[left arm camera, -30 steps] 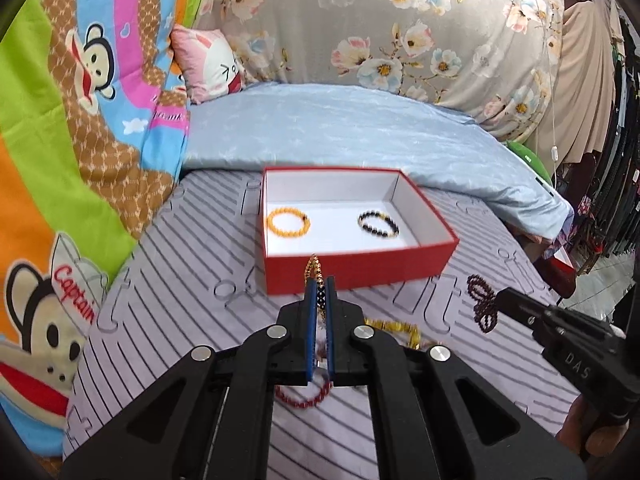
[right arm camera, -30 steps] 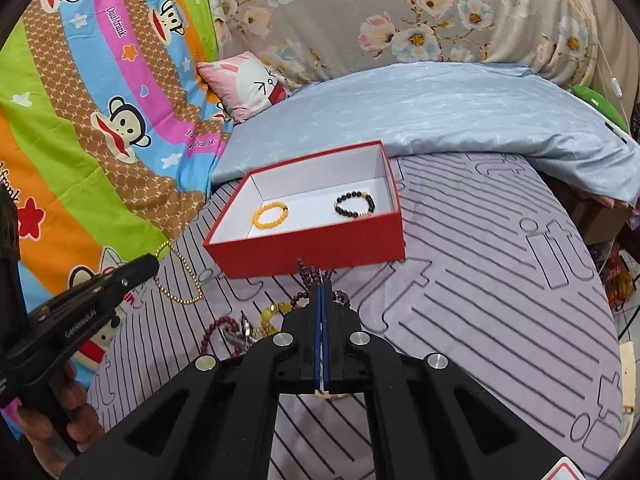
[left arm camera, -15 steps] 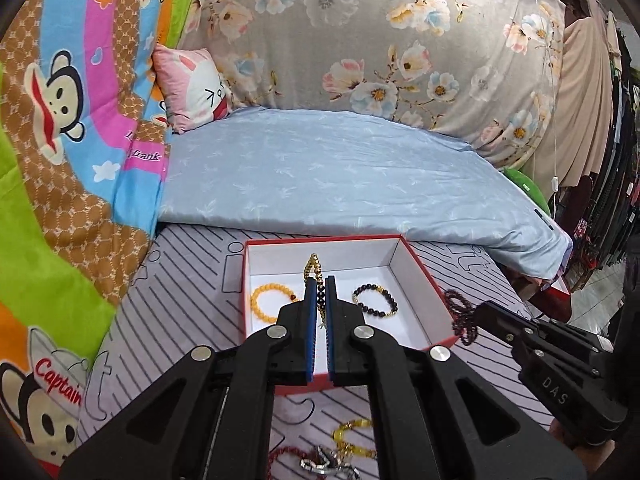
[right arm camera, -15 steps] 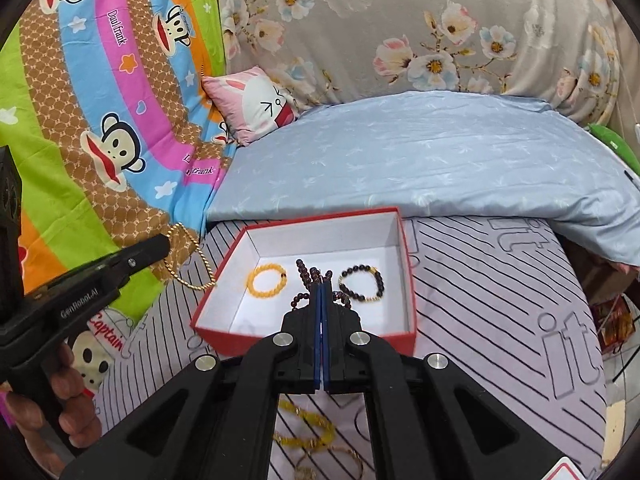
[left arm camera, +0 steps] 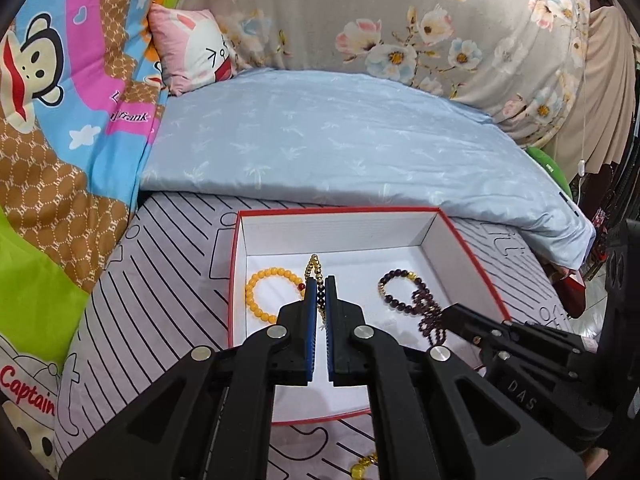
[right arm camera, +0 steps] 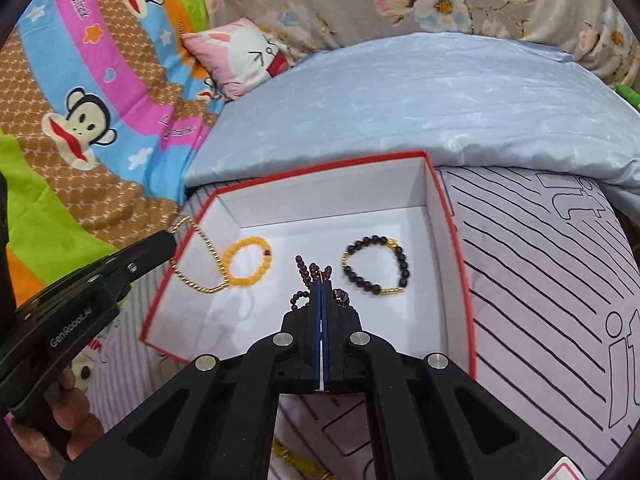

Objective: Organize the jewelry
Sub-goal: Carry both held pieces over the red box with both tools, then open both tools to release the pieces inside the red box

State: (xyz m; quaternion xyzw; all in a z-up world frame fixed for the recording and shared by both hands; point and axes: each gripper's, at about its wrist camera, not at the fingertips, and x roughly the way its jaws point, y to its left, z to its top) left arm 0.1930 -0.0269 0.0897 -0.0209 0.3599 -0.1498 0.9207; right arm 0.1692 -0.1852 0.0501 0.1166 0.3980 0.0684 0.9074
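The left gripper (left arm camera: 319,284) is clenched on a gold chain (right arm camera: 200,256); the right gripper (right arm camera: 322,292) grips a purple bead string (right arm camera: 314,274); both now hang over the red box (left arm camera: 472,264) at frame centre, having risen from the bedspread a second ago; release is next, beside the yellow bracelet (left arm camera: 272,294) and dark bracelet (right arm camera: 376,266).
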